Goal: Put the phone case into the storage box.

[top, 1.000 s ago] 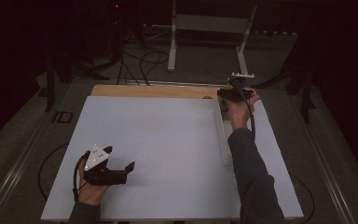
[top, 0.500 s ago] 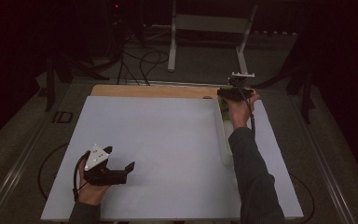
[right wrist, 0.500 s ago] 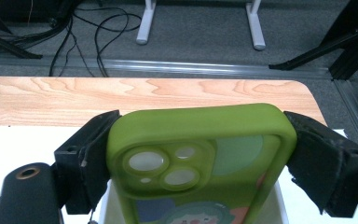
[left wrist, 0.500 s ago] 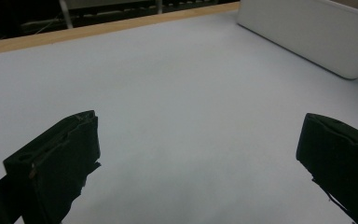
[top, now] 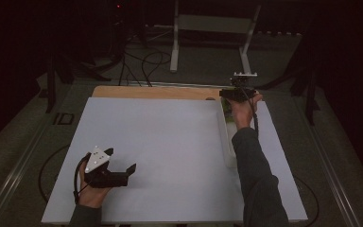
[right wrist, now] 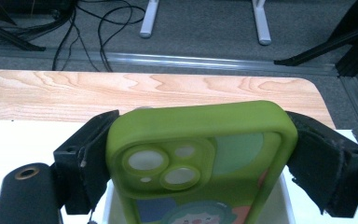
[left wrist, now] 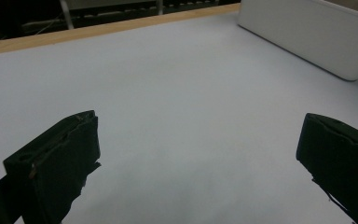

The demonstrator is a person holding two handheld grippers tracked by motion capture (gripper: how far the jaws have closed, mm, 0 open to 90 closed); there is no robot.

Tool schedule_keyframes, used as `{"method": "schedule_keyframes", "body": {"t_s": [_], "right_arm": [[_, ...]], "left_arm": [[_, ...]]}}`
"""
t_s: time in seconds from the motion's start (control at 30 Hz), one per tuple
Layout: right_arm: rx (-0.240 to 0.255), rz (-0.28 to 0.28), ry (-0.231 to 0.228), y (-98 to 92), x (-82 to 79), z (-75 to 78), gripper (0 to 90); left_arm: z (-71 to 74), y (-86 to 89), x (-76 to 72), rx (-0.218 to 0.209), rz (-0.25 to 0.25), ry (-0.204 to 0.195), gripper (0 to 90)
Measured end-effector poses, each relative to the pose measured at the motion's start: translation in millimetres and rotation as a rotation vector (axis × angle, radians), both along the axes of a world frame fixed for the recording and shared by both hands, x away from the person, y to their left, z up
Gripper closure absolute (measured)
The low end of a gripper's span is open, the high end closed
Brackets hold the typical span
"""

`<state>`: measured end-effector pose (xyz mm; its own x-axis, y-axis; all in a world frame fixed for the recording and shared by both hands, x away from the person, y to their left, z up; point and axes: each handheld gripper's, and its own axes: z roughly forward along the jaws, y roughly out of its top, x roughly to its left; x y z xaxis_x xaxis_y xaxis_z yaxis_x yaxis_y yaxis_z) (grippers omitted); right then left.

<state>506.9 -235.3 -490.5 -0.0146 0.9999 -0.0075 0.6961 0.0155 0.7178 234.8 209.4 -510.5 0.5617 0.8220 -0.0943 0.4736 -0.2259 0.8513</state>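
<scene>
Green phone case with camera cut-outs and cartoon print clamped between jaws of right gripper, held above white rectangular plastic bin at far right of tabletop. Case's camera end points toward bare wooden strip at far edge. Right gripper raised over bin's far end. Left gripper rests near front left of tabletop, jaws wide apart, nothing between them, well apart from bin.
</scene>
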Motion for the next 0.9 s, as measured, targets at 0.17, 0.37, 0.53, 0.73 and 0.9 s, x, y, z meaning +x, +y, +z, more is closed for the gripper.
{"method": "schedule_keyframes", "body": {"t_s": [0.17,0.37,0.53,0.73,0.9], "right_arm": [[0.001,-0.017,0.000,-1.3,0.2,0.4,13.0],[0.020,-0.015,0.000,-1.5,0.2,0.0,8.2],[0.028,-0.004,-0.015,-1.6,-0.3,1.9,7.4],[0.037,0.016,-0.044,-0.6,-2.1,5.2,7.3],[0.045,0.025,-0.056,-0.4,-4.1,9.2,7.3]], "left_arm": [[0.1,0.5,-0.1,-0.003,0.002,-0.001,0.0],[-0.2,-0.3,0.1,-0.002,0.002,0.000,0.0],[0.0,-0.1,-0.2,-0.003,0.003,-0.001,0.0],[0.1,0.0,-0.2,-0.004,0.003,0.000,0.0],[0.1,-0.4,-0.3,-0.001,0.002,0.000,0.0]]}}
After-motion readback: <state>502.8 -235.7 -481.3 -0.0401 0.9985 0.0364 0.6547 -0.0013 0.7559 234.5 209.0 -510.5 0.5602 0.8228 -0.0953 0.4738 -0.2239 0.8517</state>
